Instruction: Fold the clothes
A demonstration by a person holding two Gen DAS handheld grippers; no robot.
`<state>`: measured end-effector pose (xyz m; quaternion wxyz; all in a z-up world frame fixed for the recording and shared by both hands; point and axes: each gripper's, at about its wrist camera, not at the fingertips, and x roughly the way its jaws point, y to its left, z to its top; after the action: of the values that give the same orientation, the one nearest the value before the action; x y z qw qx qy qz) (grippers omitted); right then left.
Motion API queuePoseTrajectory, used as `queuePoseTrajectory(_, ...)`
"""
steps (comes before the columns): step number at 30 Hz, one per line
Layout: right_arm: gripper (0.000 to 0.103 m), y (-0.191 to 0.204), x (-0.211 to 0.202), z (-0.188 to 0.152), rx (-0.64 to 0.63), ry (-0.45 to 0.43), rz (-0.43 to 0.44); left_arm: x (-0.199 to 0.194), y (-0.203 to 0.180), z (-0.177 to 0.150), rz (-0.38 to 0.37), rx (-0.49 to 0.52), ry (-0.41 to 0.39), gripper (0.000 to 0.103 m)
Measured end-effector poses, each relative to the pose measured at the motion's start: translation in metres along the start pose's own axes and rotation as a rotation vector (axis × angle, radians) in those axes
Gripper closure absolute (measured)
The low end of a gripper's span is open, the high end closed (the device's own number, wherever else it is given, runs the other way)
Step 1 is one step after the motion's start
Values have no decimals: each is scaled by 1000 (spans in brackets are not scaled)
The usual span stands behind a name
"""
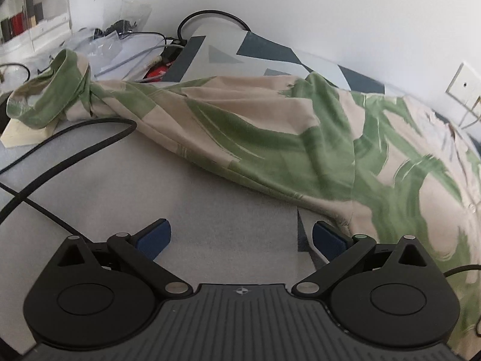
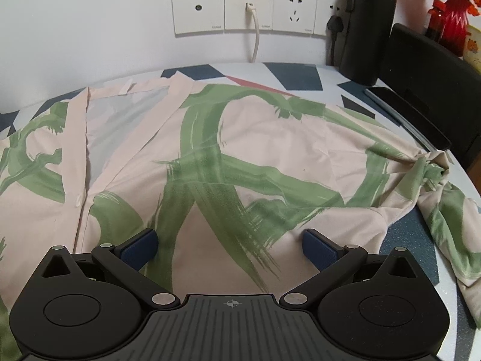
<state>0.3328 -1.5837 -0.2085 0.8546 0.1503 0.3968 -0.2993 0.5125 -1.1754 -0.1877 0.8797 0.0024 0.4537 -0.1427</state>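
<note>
While both claws (image 1: 242, 236) (image 2: 230, 245) gape wide, the pink green-brushed shirt (image 2: 240, 156) lies flat, sleeves seemingly twisted.

We read no legible text; small print on the wall plates (image 2: 249, 9), upper centre, is blurred.

1. Plain white wall (image 2: 90, 30) behind the table, evenly lit, without strong shadows.
2. Row of white wall sockets (image 2: 255, 9), with a white cable (image 2: 255, 39) plugged into one.
3. Tablecloth (image 2: 294, 75) in grey, dark blue and red geometric shapes.
4. Black bottle (image 2: 369, 27) and black chair back (image 2: 430, 90) at the right.
5. Black cables (image 1: 69, 147) and clear plastic boxes (image 1: 33, 9) at the left.
</note>
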Motion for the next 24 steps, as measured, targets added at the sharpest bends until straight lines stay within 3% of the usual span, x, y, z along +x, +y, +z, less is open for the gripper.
queuePoseTrajectory(12, 1, 2, 0, -3, 11, -24, -8, 3, -1, -6, 28, -37, -56, 0)
queuePoseTrajectory(19, 1, 2, 0, -4, 12, -30, -8, 2, 0, 5, 24, -32, -50, 1)
queuePoseTrajectory(24, 1, 2, -1, -4, 12, -33, -8, -8, 16, 27, 26, -104, -161, 1)
